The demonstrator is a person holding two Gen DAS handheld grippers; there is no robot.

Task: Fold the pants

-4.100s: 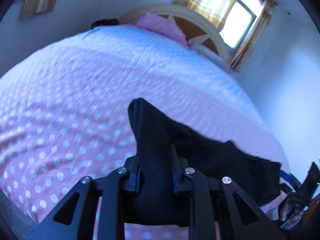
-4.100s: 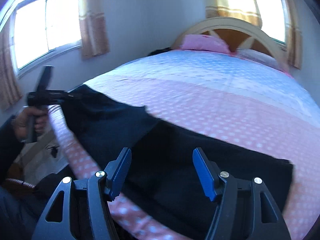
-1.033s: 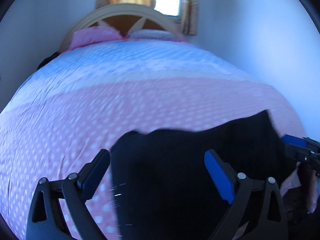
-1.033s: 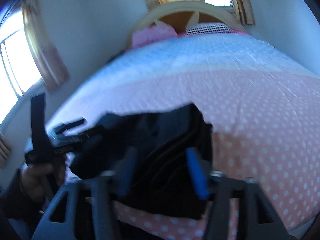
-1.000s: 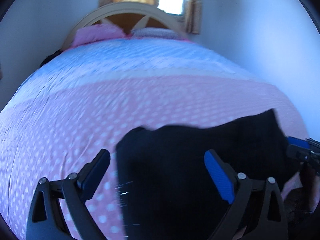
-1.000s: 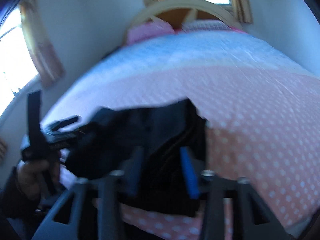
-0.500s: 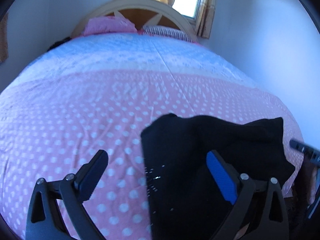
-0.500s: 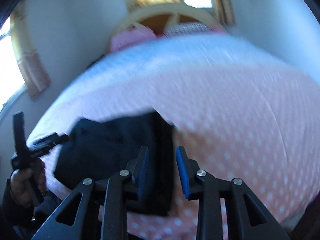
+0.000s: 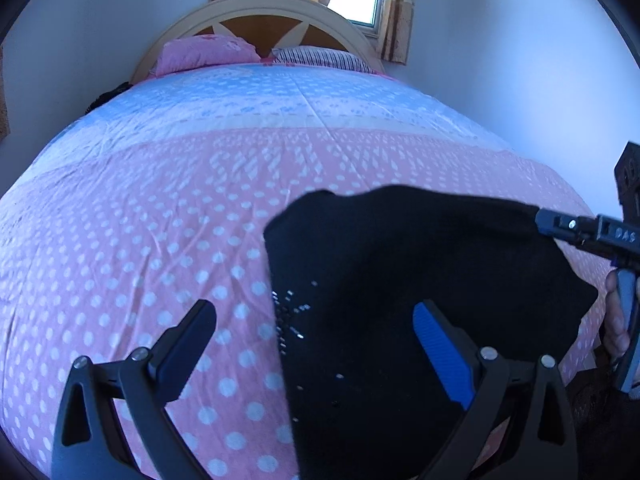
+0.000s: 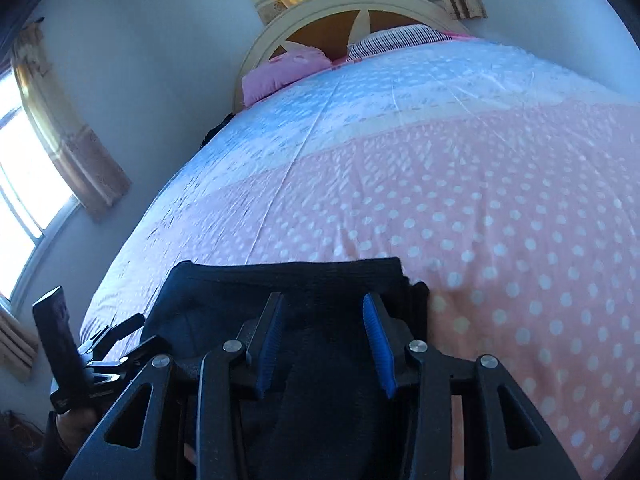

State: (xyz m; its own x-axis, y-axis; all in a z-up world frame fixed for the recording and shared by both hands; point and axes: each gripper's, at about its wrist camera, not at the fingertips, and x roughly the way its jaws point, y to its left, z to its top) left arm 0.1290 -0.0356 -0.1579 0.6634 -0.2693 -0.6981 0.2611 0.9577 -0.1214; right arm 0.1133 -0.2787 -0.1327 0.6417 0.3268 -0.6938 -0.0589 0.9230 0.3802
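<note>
The black pants [image 9: 420, 272] lie folded into a thick pad near the foot edge of the bed [image 9: 160, 200]. In the left wrist view my left gripper [image 9: 316, 336] hovers just above them, open wide, its right finger over the cloth and its left finger over bare cover. In that view my right gripper [image 9: 540, 220] meets the pad's far right corner. In the right wrist view the right gripper [image 10: 324, 328] is narrowed around the pants [image 10: 288, 284], with dark cloth filling the gap. The left gripper [image 10: 120, 340] shows there at the lower left, in a hand.
Pink cover with white dots runs into a pale blue band toward the headboard [image 9: 264, 12]. A pink pillow [image 9: 204, 52] and a striped pillow [image 9: 320, 56] lie there. Walls stand close on both sides, with a curtained window [image 10: 24, 184] on the left.
The right gripper closed on the folded stack and lowered it onto the bed; its jaws now stand slightly wider than half a second ago. The left gripper stayed open and shifted left.
</note>
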